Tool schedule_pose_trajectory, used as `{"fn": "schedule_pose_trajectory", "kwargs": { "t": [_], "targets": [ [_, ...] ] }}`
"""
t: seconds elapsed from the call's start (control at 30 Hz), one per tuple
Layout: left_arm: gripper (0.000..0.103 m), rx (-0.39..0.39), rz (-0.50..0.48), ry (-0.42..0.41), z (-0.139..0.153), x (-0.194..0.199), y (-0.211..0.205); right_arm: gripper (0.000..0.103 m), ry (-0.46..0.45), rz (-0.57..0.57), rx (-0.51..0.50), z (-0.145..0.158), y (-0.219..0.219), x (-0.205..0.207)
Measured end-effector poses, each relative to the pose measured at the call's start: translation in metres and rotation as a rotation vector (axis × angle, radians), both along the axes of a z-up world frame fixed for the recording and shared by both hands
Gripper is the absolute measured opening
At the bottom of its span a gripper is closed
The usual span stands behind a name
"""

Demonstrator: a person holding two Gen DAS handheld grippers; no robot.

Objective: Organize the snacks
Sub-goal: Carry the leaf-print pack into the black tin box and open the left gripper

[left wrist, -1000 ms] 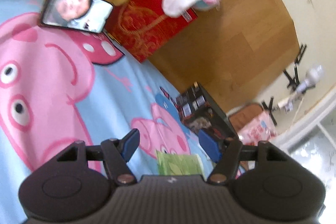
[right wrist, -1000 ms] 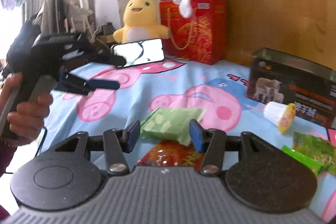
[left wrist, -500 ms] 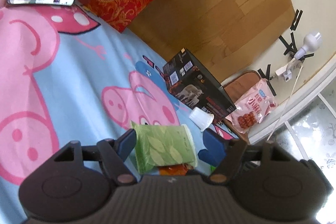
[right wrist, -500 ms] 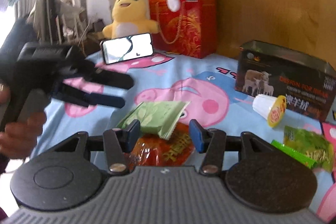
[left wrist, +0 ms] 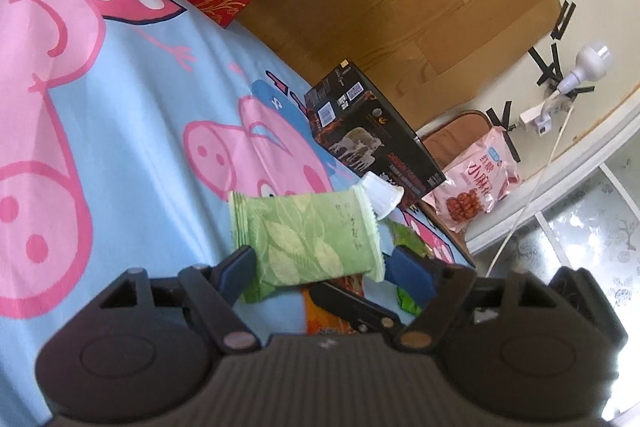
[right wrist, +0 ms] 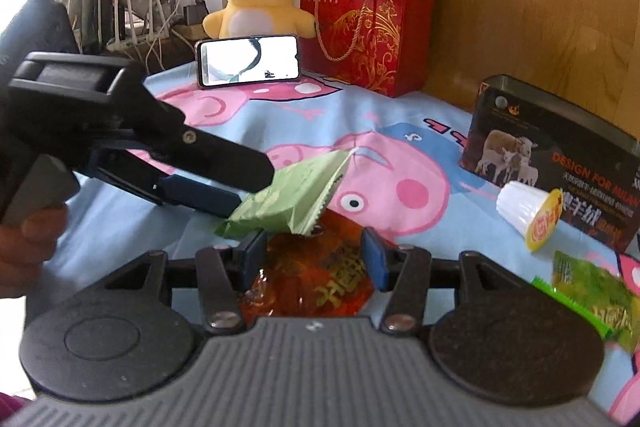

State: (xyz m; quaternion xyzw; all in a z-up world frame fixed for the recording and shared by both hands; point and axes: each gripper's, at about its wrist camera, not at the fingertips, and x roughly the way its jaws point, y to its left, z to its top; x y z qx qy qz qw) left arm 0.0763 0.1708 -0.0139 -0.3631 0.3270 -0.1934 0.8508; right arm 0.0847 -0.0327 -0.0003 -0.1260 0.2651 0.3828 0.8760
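Pick-up step in hand: left gripper [left wrist: 320, 269], jaws just widened, straddles the pale-green leaf-print foil packet [left wrist: 308, 243] on the blue cartoon bedsheet [left wrist: 132, 131] unclamped (right gripper [right wrist: 314, 255] likewise apart over the orange-red crinkly pouch [right wrist: 312, 275]); closing comes next.

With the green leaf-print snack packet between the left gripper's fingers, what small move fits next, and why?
Probably close the left gripper: its jaws have just been opening and now straddle the green leaf-print snack packet, which lies over the orange snack bag, with a gap at one pad.

Left gripper [left wrist: 320, 269] jaws just opening; right gripper [right wrist: 314, 257] jaws seemingly parted
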Motion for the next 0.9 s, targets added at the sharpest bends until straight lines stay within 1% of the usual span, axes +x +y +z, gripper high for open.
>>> {"fn": "schedule_pose_trajectory", "kwargs": {
  "t": [0.07,0.17,0.2,0.3,0.37,0.43,0.47,0.53,0.57,0.6,0.63,0.67,0.7,0.77,0.83,0.9],
  "targets": [
    [0.077,-0.007,0.020,-0.006,0.003,-0.001,0.005,0.055,-0.002,0.001,-0.007,0.001,0.001,0.001],
    [0.077,0.007,0.055,-0.017,0.008,-0.004,0.012,0.055,-0.006,0.003,0.003,0.006,-0.003,0.000],
    [0.077,-0.003,0.059,-0.016,0.009,-0.005,0.015,0.055,-0.010,0.002,0.006,0.007,-0.005,-0.001],
    [0.077,-0.011,0.049,-0.013,0.009,-0.005,0.017,0.055,-0.018,-0.002,0.014,0.011,-0.012,-0.005],
    [0.077,-0.007,0.033,0.003,0.007,-0.002,0.013,0.055,-0.023,0.000,0.018,0.012,-0.015,-0.006],
    [0.077,-0.028,0.001,0.033,-0.001,0.004,0.007,0.055,-0.026,0.002,0.016,0.012,-0.014,-0.006],
    [0.081,-0.002,-0.001,0.013,0.000,0.004,0.002,0.055,-0.023,0.005,0.017,0.011,-0.013,-0.004],
    [0.083,0.038,-0.023,-0.013,0.000,0.006,-0.009,0.055,-0.017,0.010,0.010,0.009,-0.008,-0.001],
    [0.079,0.043,-0.023,-0.019,0.001,0.008,-0.013,0.055,-0.015,0.016,0.003,0.007,-0.005,0.001],
    [0.074,0.040,-0.030,-0.016,0.000,0.011,-0.016,0.054,-0.012,0.027,0.000,0.004,-0.001,0.003],
    [0.065,0.036,-0.037,0.001,0.000,0.016,-0.019,0.053,-0.004,0.036,0.000,0.002,0.003,0.006],
    [0.059,0.049,-0.026,0.007,0.001,0.019,-0.021,0.054,0.008,0.039,0.001,-0.002,0.007,0.011],
    [0.057,0.062,-0.026,0.013,0.004,0.023,-0.024,0.054,0.007,0.026,0.006,-0.004,0.009,0.013],
    [0.056,0.059,-0.051,0.016,0.013,0.032,-0.032,0.053,0.002,-0.010,0.028,-0.004,0.006,0.017],
    [0.056,0.080,-0.093,-0.023,0.030,0.042,-0.045,0.053,-0.012,-0.049,0.070,0.003,-0.006,0.017],
    [0.056,0.113,-0.139,-0.073,0.052,0.057,-0.063,0.053,-0.060,-0.091,0.115,0.016,-0.023,0.016]
  ]
}}
